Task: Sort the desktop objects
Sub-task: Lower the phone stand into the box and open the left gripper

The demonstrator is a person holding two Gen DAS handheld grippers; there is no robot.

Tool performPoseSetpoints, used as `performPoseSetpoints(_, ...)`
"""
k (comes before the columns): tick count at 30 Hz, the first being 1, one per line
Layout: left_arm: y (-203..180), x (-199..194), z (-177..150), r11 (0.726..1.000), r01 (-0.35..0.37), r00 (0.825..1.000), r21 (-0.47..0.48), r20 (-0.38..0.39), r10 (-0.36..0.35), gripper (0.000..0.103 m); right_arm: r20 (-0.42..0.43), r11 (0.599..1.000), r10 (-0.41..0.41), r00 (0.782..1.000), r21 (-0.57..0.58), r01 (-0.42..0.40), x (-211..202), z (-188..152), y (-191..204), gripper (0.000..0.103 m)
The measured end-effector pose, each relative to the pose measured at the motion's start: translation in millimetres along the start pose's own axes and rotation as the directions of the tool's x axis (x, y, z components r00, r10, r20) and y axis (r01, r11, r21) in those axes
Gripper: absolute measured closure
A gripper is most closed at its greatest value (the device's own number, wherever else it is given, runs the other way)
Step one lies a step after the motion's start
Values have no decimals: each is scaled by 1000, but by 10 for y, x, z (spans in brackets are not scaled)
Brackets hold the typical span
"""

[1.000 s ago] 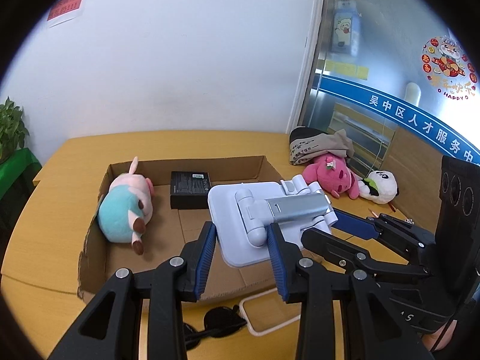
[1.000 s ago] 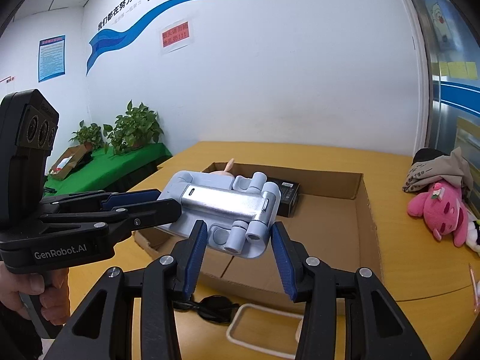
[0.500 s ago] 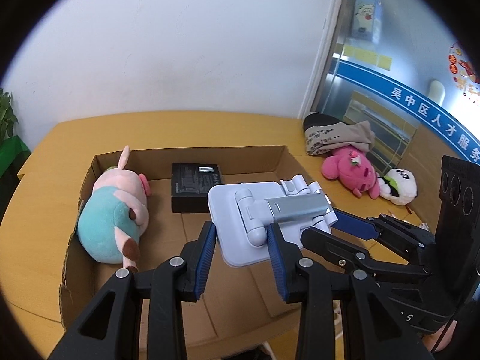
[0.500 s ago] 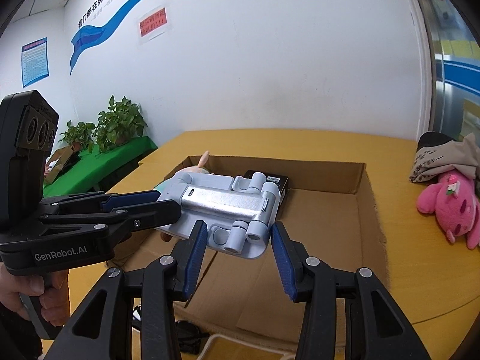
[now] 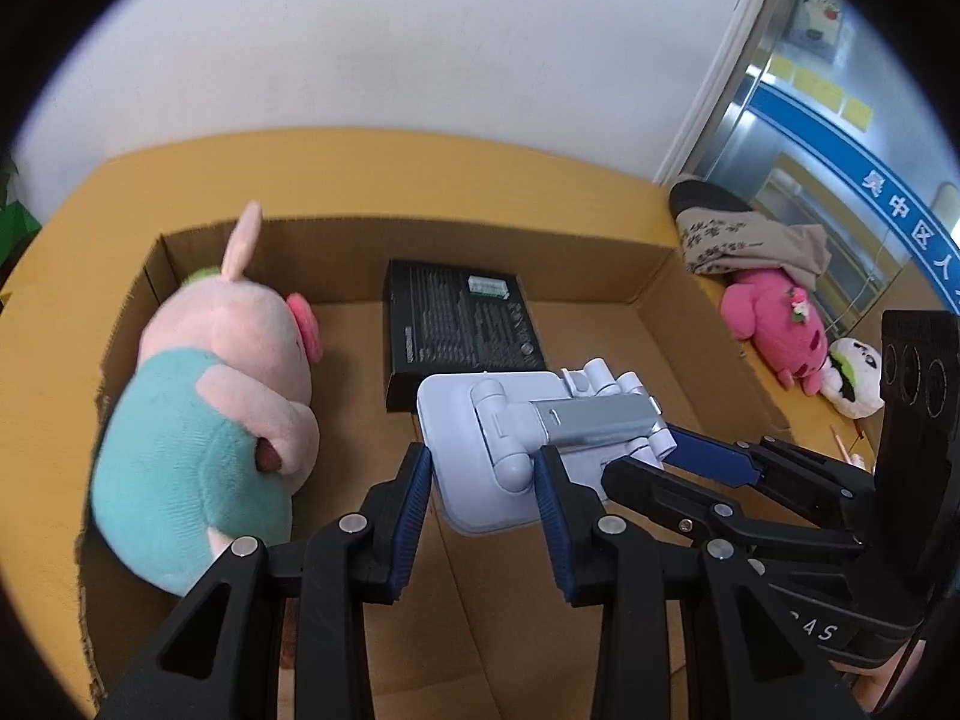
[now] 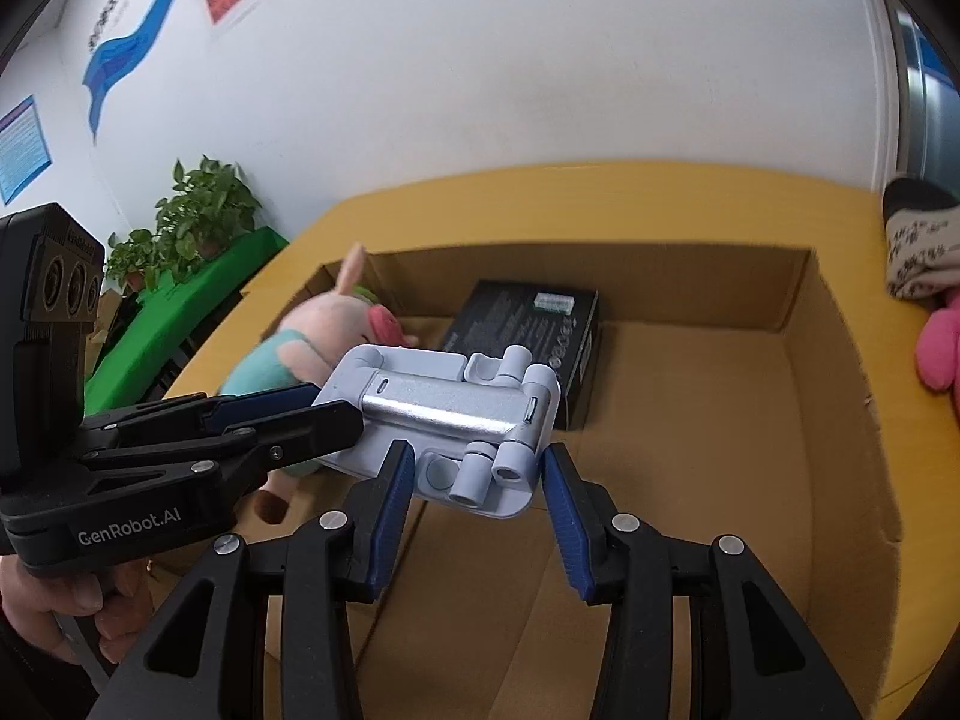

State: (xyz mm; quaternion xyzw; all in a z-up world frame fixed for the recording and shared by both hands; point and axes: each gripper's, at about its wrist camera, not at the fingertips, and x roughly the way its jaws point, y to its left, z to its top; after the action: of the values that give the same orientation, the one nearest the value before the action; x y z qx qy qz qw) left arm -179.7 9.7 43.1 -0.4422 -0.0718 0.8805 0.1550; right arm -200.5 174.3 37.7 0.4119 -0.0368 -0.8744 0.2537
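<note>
The cardboard box (image 5: 654,276) has drawn nearer on the yellow table (image 5: 420,168).

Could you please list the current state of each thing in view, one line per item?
White and silver folding stand: folded flat, held over the box by both grippers.
Left hand-held gripper: shut on the stand's plate end.
Right hand-held gripper: shut on the stand's hinge end.
Brown cardboard box: open-topped.
Pink and teal plush pig: lying inside the box.
Black flat carton: closed, lying in the box.
</note>
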Motion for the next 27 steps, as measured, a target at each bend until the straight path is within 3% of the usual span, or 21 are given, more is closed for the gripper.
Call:
performPoseSetpoints(8, 169, 397, 32, 997, -26, 992, -72, -126, 17, 69, -177, 993, 35, 984, 119, -14, 469, 21, -231, 55)
performPoseSetpoints(13, 197, 556, 59, 995, -60, 976, -81, -214, 41, 69, -326, 986, 62, 943, 167, -8, 764, 3, -314, 54)
performPoseSetpoints(15, 211, 472, 55, 993, -74, 980, -90, -192, 55, 69, -301, 986, 63, 951, 168, -12, 691, 6, -327, 52)
performPoseSetpoints(17, 207, 346, 44, 993, -64, 983, -98, -178, 46, 69, -258, 990, 30, 966, 141, 7, 522, 14, -318, 38)
performPoseSetpoints(20, 142, -50, 3, 995, -65, 993, -75, -102, 57, 65, -164, 992, 45, 985, 121, -25, 134, 22, -310, 25)
performPoseSetpoints(23, 39, -545, -130, 998, -57, 998, -40, 16, 58, 48, -54, 993, 54, 997, 103, -48, -369, -111, -281, 12)
performPoseSetpoints(25, -47, -877, -322, 998, -59, 994, -13, 96, 60, 36, -3, 993, 76, 997, 94, -75, -662, -276, -251, 10)
performPoseSetpoints(27, -171, -1120, -509, 996, -82, 985, 34, 153, 76, 32, 36, 996, 73, 997, 56, -75, -956, -500, -227, 8)
